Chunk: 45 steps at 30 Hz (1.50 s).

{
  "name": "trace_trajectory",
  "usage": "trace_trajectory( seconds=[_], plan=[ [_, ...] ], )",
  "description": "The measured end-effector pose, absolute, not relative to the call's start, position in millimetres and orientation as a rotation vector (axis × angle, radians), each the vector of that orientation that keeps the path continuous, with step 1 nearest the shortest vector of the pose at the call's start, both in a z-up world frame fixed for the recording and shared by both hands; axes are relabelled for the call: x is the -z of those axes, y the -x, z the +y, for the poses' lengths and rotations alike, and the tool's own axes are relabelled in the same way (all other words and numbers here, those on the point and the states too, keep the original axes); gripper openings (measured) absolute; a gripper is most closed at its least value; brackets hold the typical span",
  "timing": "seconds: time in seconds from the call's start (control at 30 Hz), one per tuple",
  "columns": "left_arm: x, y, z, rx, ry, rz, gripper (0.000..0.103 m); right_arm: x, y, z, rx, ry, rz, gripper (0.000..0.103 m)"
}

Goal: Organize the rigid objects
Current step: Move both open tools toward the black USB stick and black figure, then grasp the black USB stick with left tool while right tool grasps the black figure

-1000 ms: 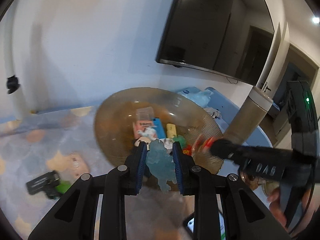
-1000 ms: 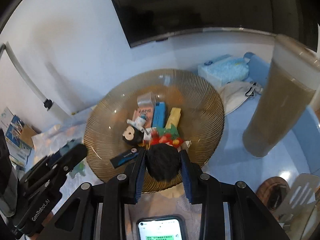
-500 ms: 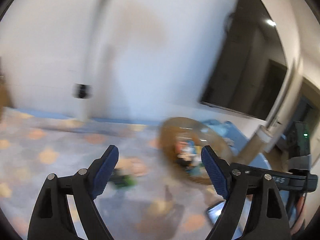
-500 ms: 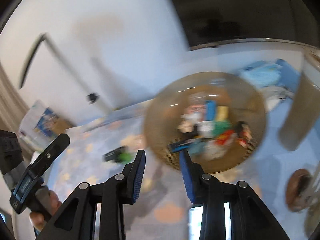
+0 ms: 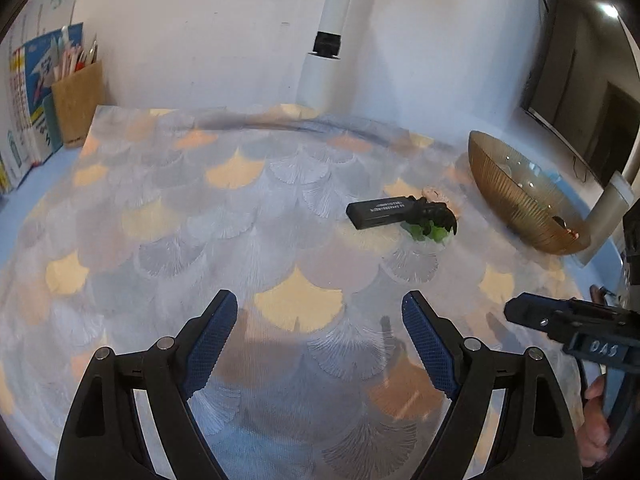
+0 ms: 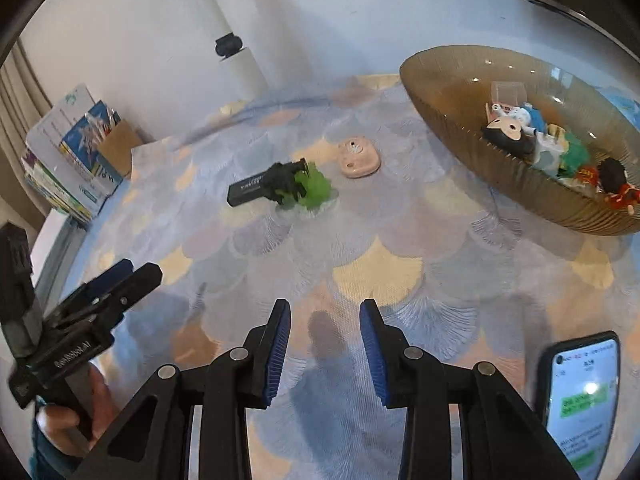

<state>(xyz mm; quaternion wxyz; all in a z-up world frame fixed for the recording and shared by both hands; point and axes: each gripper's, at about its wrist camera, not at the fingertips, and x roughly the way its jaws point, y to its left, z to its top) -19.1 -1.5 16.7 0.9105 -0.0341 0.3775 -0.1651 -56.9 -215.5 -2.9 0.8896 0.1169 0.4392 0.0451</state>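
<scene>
My left gripper (image 5: 318,310) is open and empty above the patterned mat. My right gripper (image 6: 324,320) is open and empty too; it also shows at the right edge of the left wrist view (image 5: 520,312). A black rectangular stick (image 5: 376,213) lies on the mat, touching a small black toy (image 5: 434,213) and a green toy (image 5: 428,233). In the right wrist view the stick (image 6: 250,189), black toy (image 6: 286,178), green toy (image 6: 314,189) and a pink flat piece (image 6: 358,159) lie ahead. An amber ribbed bowl (image 6: 452,92) at the right holds several small toys.
A brown pen holder with books (image 5: 76,100) stands at the far left. A white pole (image 5: 328,48) rises at the back wall. A phone (image 6: 580,396) lies at the lower right. A tall beige cup (image 5: 608,220) stands behind the bowl (image 5: 504,196).
Both grippers let go of their toys at the bowl, opened, and swung left and back over the mat. The bowl now sits at the right.
</scene>
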Motion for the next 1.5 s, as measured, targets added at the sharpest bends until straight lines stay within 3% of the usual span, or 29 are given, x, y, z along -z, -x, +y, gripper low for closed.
trace_trajectory(
  seconds=[0.23, 0.47, 0.63, 0.77, 1.13, 1.23, 1.37, 1.43, 1.5],
  plan=[
    [-10, 29, -30, 0.326, -0.102, 0.766, 0.084, 12, 60, -209, -0.104, -0.210, 0.883, 0.044],
    [-11, 30, -30, 0.347, -0.107, 0.770, 0.083, 12, 58, -200, -0.097, -0.161, 0.888, 0.044],
    [-25, 16, -20, 0.434, -0.123, 0.803, 0.069, -19, 44, -192, -0.139, -0.114, 0.879, 0.044],
    [-39, -9, -20, 0.509, -0.154, 0.799, 0.069, -41, 16, -180, -0.146, -0.070, 0.845, 0.044],
    [-14, -65, -73, 0.632, -0.326, 0.857, 0.065, -14, -55, -174, -0.161, -0.055, 0.897, 0.044],
    [-7, -70, -90, 0.650, -0.359, 0.857, 0.062, -15, -56, -172, -0.119, 0.000, 0.889, 0.034],
    [-3, -77, -106, 0.675, -0.379, 0.848, 0.057, -18, -46, -184, -0.133, -0.038, 0.868, 0.033],
    [0, -81, -109, 0.672, -0.383, 0.847, 0.052, -26, -35, -197, -0.155, -0.105, 0.836, 0.011],
    [3, -84, -113, 0.686, -0.362, 0.858, 0.039, -35, -23, -208, -0.165, -0.159, 0.813, 0.009]
  ],
)
